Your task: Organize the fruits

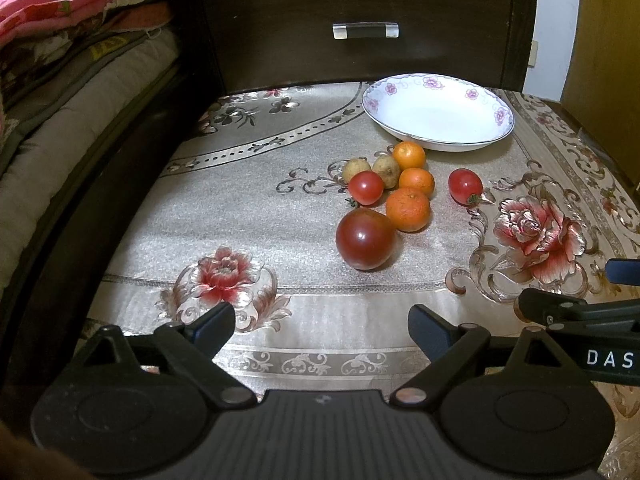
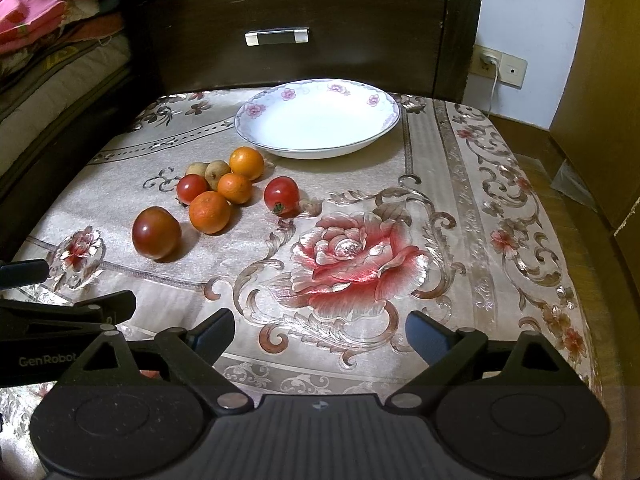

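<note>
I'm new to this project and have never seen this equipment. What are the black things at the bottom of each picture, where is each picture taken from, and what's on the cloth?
The black things are hand-held grippers, one in each of a person's hands; there is no robot arm. Each carries a camera looking forward along its two fingers. One picture comes from the left gripper, the other from the right gripper. Both have their jaws spread open and hold nothing.

On the flowered tablecloth lies loose fruit: a large dark red tomato, two small red tomatoes, three oranges and two small brownish fruits. Behind them sits an empty white plate with a pink flower rim, in front of a dark wooden drawer.
</note>
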